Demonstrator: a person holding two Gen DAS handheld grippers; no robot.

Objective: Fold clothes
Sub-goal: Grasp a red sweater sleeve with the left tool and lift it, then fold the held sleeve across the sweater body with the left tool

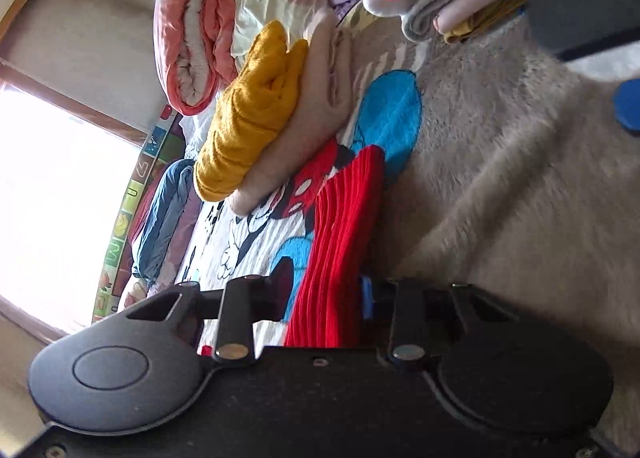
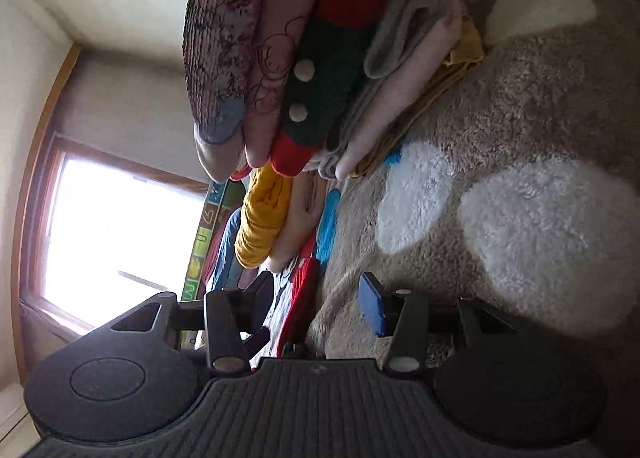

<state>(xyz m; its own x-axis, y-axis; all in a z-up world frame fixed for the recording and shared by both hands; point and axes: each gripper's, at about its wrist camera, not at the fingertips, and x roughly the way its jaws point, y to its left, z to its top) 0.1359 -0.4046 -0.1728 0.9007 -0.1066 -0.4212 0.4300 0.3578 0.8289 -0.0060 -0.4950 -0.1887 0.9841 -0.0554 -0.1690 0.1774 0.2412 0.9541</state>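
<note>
Both views are rolled sideways here, and the biggest thing in them is the shaggy beige rug (image 1: 520, 185) with pale fluffy patches, a cartoon-print blanket (image 1: 256, 230) spread along one edge of it. At the rug's far edge stands a tall stack of folded clothes (image 2: 320, 57), red and green knit on top of grey, pink and mustard layers. Beside it, on the blanket, sits a smaller pile: a yellow knit (image 1: 248, 117) resting on a pink folded piece (image 1: 304, 109). Nearer in, the red ribbed garment (image 1: 340, 242) lies on the blanket at its border with the rug, and there's the left gripper (image 1: 326, 300), clenched on the near end of it, red cloth filling the gap between the pads. The right gripper (image 2: 320, 298) hangs released, jaws apart, the red cloth lying low between them with the pads clear of it.
</note>
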